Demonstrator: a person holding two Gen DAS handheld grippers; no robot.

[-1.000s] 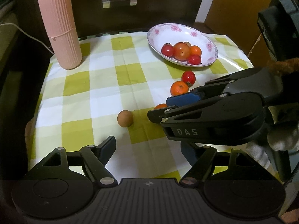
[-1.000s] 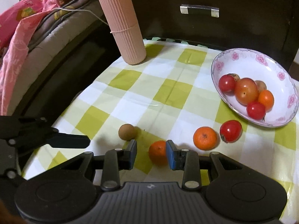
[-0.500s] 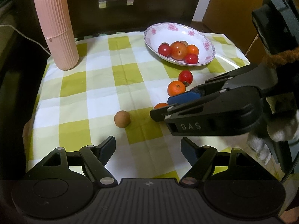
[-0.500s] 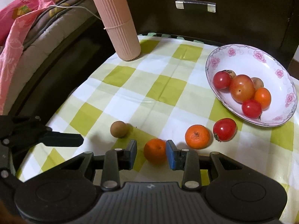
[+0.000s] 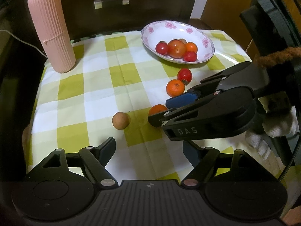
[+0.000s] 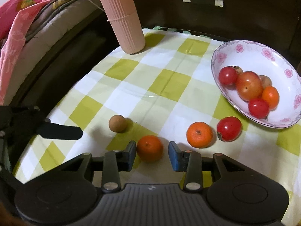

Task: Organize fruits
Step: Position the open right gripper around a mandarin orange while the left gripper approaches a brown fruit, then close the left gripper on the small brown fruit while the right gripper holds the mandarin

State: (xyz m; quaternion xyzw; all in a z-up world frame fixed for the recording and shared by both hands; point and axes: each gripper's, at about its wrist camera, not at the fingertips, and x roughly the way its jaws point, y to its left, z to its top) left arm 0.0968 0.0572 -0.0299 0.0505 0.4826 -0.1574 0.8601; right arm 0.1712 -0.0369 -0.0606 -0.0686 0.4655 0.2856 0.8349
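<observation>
Right claw (image 6: 152,155) tilted down over the table (image 6: 169,79), jaws opening around an orange (image 6: 149,147), left claw (image 5: 148,150) wide open, empty.

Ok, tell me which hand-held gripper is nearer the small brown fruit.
Left. The left hand-held gripper sits just in front of the small brown fruit. The right hand-held gripper is off to its side, jaws opening around an orange.

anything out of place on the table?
Yes: four fruits lie loose on the cloth instead of in the bowl: a brown ball-like fruit, two oranges and a tomato. The nearer orange sits between the opening right gripper's jaws, ungripped. Nothing is spilled or broken.
</observation>
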